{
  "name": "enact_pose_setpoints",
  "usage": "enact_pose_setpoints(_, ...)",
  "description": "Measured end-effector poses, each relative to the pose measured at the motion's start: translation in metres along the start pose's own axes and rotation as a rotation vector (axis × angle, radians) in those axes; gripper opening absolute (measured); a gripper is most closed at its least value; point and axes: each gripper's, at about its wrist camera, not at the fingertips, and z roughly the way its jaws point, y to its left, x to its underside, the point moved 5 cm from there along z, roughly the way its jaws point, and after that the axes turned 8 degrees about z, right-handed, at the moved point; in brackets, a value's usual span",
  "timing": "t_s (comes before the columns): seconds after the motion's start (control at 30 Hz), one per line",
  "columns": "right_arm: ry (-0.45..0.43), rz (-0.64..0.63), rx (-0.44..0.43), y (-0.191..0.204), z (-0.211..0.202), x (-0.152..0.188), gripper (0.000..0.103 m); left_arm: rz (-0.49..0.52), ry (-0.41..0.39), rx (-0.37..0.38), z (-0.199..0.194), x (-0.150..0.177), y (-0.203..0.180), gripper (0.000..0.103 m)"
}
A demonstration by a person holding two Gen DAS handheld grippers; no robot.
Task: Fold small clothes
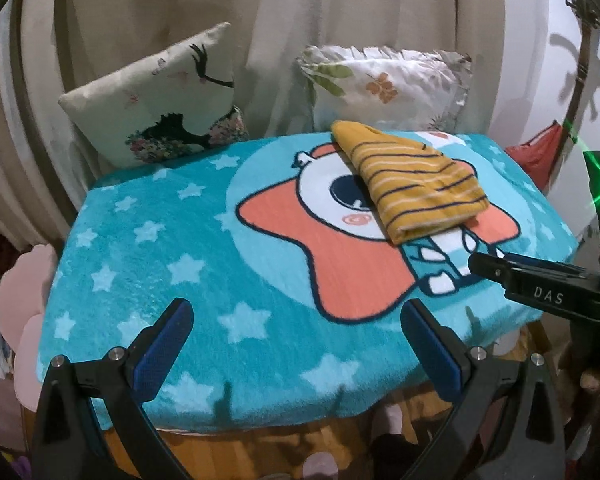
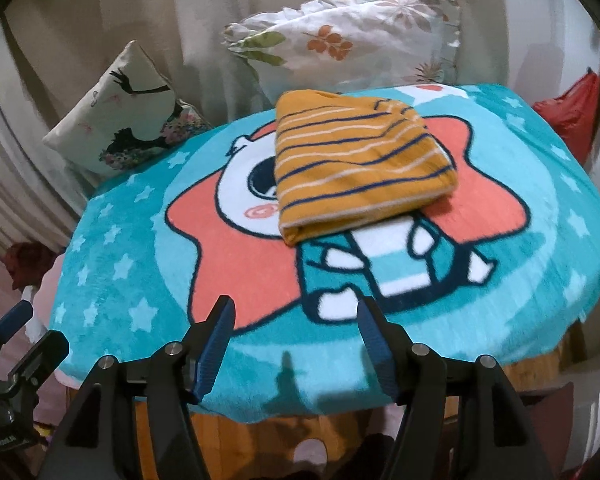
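Note:
A small mustard garment with navy and white stripes (image 1: 412,184) lies folded into a compact stack on the turquoise star blanket (image 1: 148,240), toward its far right. It also shows in the right wrist view (image 2: 352,168) at centre. My left gripper (image 1: 296,320) is open and empty, held over the blanket's near edge, well short of the garment. My right gripper (image 2: 296,316) is open and empty over the near edge; it also shows in the left wrist view (image 1: 540,284) at the right. The left gripper shows at the lower left of the right wrist view (image 2: 24,336).
The blanket (image 2: 120,280) covers a small wooden table (image 2: 340,436). Two printed cushions (image 1: 160,96) (image 1: 388,84) lean against beige curtains behind it. A red bag (image 1: 536,156) sits at the far right. A pink cushion (image 1: 16,304) lies to the left.

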Motion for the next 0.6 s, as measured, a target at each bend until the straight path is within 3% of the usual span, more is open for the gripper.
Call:
enact_pose_setpoints(0.27, 0.016, 0.035, 0.030, -0.015, 0.000, 0.006, 0.072, 0.009, 0.024, 0.006, 0.006, 0.001, -0.011, 0.103)
enact_pose_setpoints(0.6, 0.011, -0.032, 0.014, -0.045, 0.004, -0.038, 0.074, -0.020, 0.062, -0.032, 0.027, -0.030, -0.048, 0.103)
